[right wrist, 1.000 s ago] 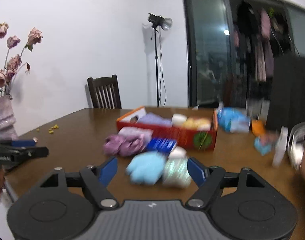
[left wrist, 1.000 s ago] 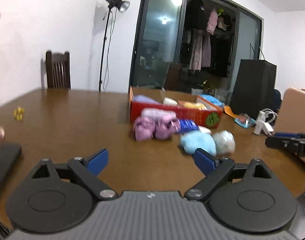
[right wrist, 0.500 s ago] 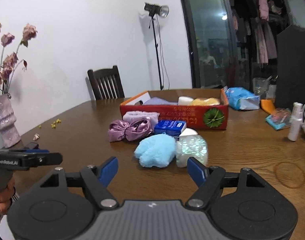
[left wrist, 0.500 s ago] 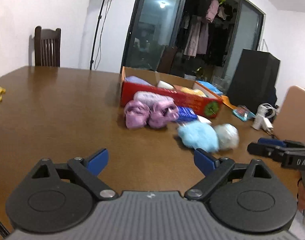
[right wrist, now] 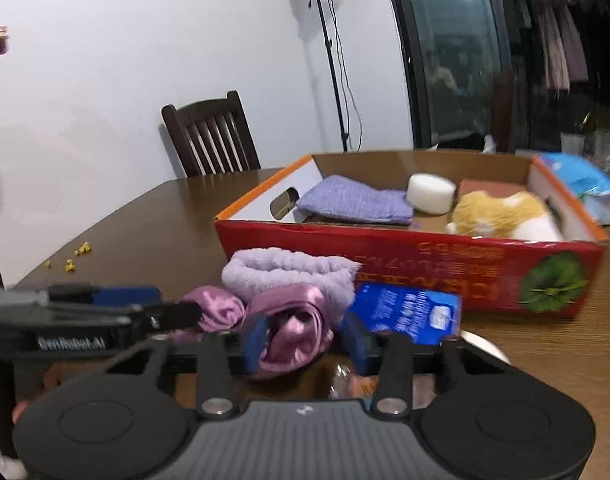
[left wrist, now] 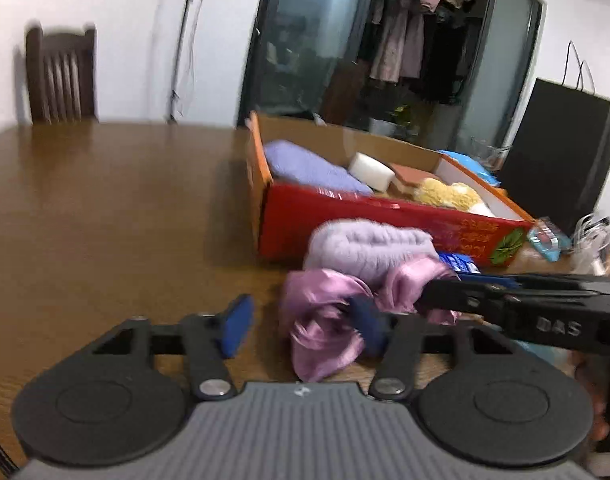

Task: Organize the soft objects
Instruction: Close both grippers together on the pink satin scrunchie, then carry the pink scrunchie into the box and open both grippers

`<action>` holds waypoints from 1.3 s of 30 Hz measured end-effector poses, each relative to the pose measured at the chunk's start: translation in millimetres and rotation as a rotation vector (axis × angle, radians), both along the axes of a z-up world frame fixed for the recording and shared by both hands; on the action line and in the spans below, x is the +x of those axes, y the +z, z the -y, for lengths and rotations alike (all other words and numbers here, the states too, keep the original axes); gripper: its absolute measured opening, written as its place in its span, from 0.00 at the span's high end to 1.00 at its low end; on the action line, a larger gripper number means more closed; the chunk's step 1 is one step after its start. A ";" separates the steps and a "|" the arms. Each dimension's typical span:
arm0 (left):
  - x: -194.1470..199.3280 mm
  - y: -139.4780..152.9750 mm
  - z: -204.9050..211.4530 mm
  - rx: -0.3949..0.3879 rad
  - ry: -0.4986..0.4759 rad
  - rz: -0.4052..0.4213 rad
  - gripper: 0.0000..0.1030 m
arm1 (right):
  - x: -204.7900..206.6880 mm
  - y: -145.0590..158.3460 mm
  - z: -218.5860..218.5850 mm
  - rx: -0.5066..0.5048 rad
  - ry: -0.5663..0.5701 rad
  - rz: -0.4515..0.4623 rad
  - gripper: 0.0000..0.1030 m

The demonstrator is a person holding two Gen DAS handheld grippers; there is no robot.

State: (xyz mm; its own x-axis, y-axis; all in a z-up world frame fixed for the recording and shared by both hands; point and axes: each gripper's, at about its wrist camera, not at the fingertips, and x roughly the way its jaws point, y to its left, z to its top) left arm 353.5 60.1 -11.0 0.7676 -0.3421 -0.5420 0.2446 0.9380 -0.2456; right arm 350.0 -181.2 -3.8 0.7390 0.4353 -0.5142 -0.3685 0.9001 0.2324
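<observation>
From where I sit, the biggest change is how close I've come: a second ago both claws hung well back over the brown surface (left wrist: 105,208) with the whole pile small ahead; now the red box (right wrist: 405,256) fills the middle of both views. It already holds a purple cloth (right wrist: 357,202), a white sponge (right wrist: 431,193) and a yellow plush (right wrist: 497,210), so I judge part of the sorting is done.

In front of the box, touching its near wall, lies the fluffy lilac towel (right wrist: 289,274), and just in front of that the pink satin scarf (right wrist: 289,328). A blue packet (right wrist: 405,312) sits in front of the box, beside the scarf. The light blue fluffy thing seen earlier is no longer clearly in view.

My right claw (right wrist: 305,340) now straddles one fold of the scarf, fingers spread either side, not yet clenched on it. My left claw (left wrist: 301,326) is also released, its right-hand finger against the scarf's other end, the left-hand one over bare surface. That suggests the scarf is the next item for the box; being slippery, it may slide out of a shallow pinch.
</observation>
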 end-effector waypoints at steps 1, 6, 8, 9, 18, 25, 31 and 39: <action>1.4 -3.8 -3.6 -0.033 -0.028 -0.013 0.73 | 2.8 -4.3 -0.5 0.019 0.009 -0.008 0.76; -4.6 -5.9 -4.1 -0.061 -0.053 -0.012 0.74 | 5.6 -13.7 4.3 0.039 0.016 -0.026 0.81; -5.1 -6.6 -4.6 -0.062 -0.055 -0.012 0.75 | 6.7 -15.6 4.9 0.029 0.017 -0.036 0.83; -3.7 -5.9 -4.8 -0.066 -0.055 -0.016 0.75 | 6.6 -17.7 3.6 0.012 0.017 -0.035 0.84; -7.3 -3.3 -8.6 -0.076 -0.093 -0.013 0.78 | -1.3 -14.4 2.0 -0.010 0.025 -0.009 0.86; -101.5 10.5 -8.2 -0.135 -0.036 -0.016 0.78 | -81.7 -2.3 10.9 0.074 0.081 -0.018 0.87; -166.2 16.0 6.7 -0.172 -0.070 -0.025 0.78 | -159.5 4.5 29.2 0.096 0.105 0.009 0.88; -154.6 37.9 32.9 -0.147 -0.119 0.036 0.79 | -168.3 19.0 49.4 0.131 0.057 0.072 0.90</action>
State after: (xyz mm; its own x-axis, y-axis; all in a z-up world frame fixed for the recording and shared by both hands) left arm 198.9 27.2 26.9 0.7351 -0.5050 -0.4523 0.3626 0.8566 -0.3671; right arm 181.6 -230.6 15.2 0.7439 0.5375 -0.3972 -0.4382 0.8410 0.3174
